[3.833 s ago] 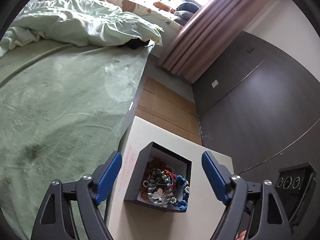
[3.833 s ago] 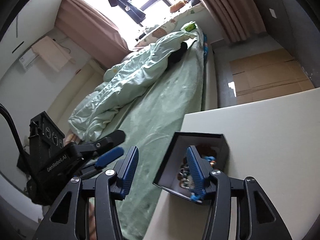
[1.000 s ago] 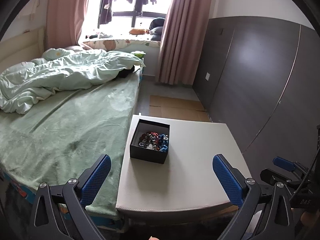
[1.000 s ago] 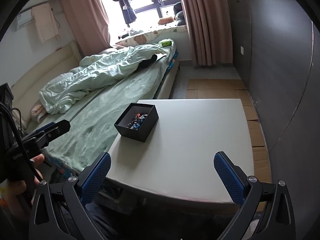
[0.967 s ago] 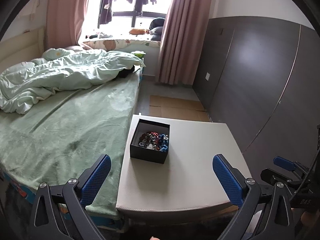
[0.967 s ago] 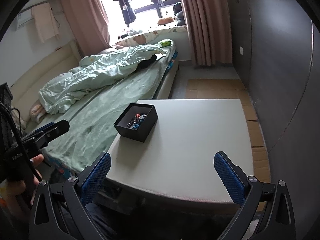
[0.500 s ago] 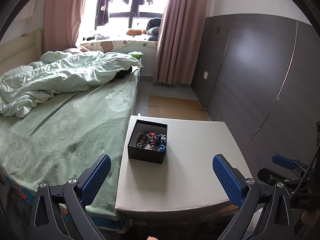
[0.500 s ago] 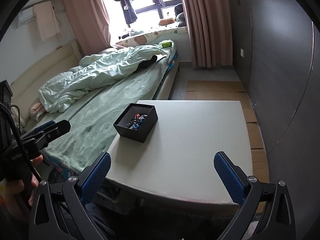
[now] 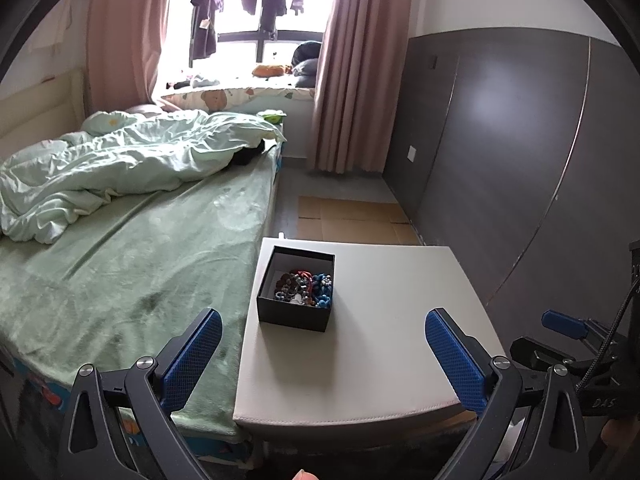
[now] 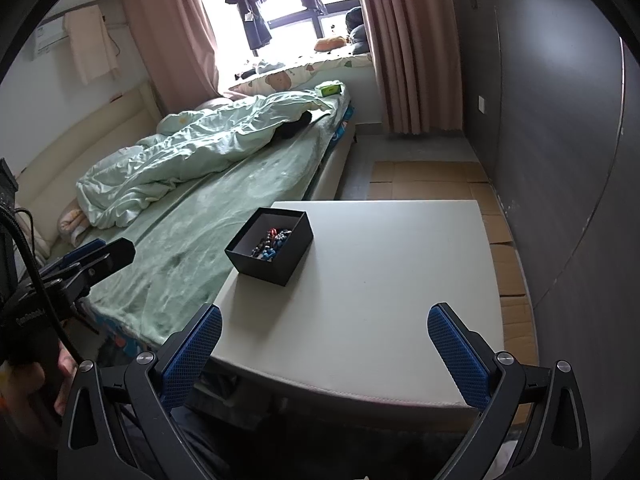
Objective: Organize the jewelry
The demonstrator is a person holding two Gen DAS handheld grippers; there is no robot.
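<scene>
You had both tools pulled back off the near edge of the table (image 9: 360,368), so nothing was in reach. Your left gripper (image 9: 322,354) had its blue pads spread wide apart with nothing between them, and your right gripper (image 10: 324,350) was the same: pads wide apart, holding nothing. From the right wrist view your left tool also showed off to the left, low over the bed's edge, with your hand (image 10: 36,384) wrapped around its handle.

A bit further in, the black box (image 9: 295,312) sat on the white table, close to the left edge, the side by the bed. The jewelry (image 9: 304,286) was piled inside it, a tangle of blue, red and silvery pieces, bunched toward the box's right side in the left wrist view. Too small to tell individual pieces apart.

Beyond that you had the bed (image 9: 132,264) with its green sheet right up against the table, a rumpled pale duvet (image 9: 120,164) further back, cardboard (image 9: 352,220) flat on the floor, and pink curtains (image 9: 352,80) by the window.
</scene>
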